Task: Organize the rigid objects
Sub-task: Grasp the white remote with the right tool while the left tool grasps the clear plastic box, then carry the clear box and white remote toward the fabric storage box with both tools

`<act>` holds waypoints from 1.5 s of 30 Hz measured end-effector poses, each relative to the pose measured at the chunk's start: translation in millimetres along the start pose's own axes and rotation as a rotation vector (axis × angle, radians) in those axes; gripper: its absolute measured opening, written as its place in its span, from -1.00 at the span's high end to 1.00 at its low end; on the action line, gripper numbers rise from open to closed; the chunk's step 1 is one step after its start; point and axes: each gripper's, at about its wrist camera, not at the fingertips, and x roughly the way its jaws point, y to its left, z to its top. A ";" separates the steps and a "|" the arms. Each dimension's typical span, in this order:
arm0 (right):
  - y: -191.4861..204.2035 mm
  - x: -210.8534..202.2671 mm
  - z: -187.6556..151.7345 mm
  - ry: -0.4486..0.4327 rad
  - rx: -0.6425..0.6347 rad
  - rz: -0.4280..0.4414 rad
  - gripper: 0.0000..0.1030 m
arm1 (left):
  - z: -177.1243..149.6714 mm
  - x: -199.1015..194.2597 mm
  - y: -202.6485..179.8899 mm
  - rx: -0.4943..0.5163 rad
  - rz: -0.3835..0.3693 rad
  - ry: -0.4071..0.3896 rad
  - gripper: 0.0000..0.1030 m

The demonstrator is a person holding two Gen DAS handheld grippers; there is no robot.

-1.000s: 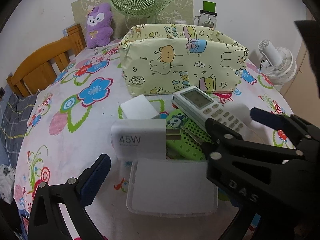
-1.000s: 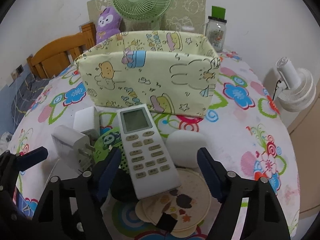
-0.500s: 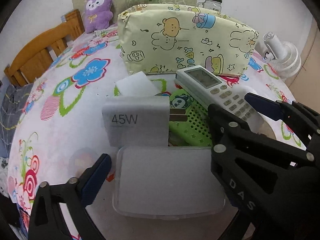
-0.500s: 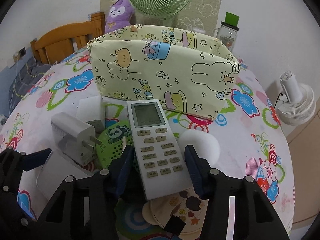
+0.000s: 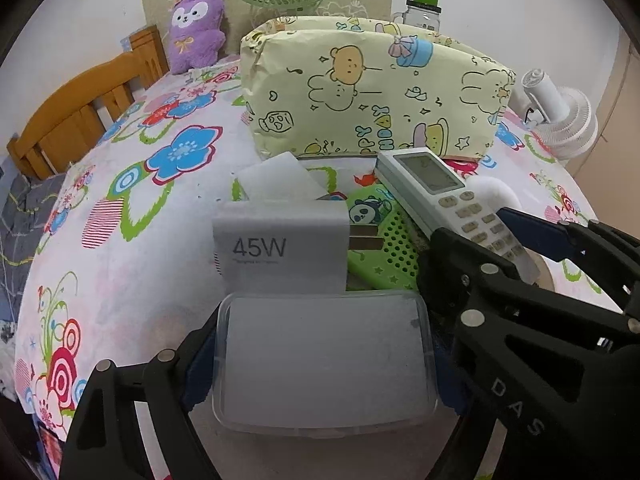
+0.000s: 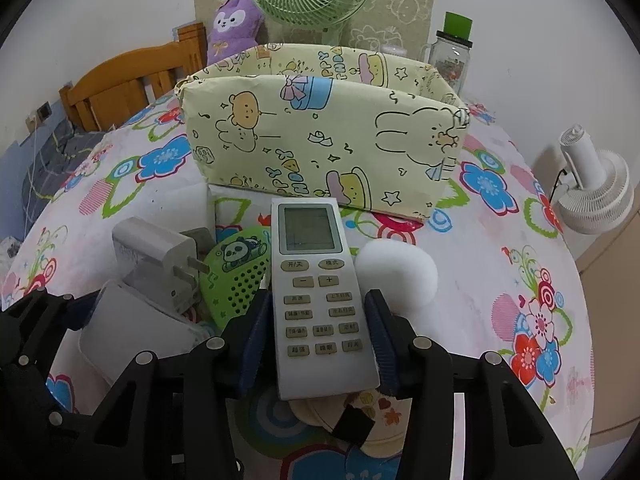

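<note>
Flowered cloth covers the bench (image 6: 520, 240); at centre frame my right claw (image 6: 316, 336), wide a second ago, is closing onto the remote (image 6: 316, 300). My left claw (image 5: 320, 364) is closing around the clear box (image 5: 324, 360). Both lifts seem near.

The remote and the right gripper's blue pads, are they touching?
Touching. In the right wrist view both blue pads of the closing right gripper lie flush against the sides of the remote, no gap showing.
</note>
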 end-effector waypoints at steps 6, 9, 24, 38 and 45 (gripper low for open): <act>5.4 10.6 9.2 -0.008 0.000 0.017 -0.10 | 2.5 1.4 3.2 0.009 -0.020 0.000 -0.73; 6.2 10.2 9.8 -0.012 0.003 0.020 0.07 | 5.4 -0.1 6.1 -0.002 -0.030 -0.004 -0.73; -0.1 -23.2 3.7 -0.060 0.050 0.015 0.09 | 6.8 -26.9 -5.3 0.033 -0.006 -0.075 -0.73; -16.3 -69.4 13.7 -0.132 0.088 -0.038 0.09 | 22.7 -63.4 -25.1 0.086 -0.007 -0.149 -0.73; -20.7 -85.3 21.9 -0.164 0.098 -0.049 0.09 | 32.8 -78.5 -30.8 0.106 0.008 -0.181 -0.73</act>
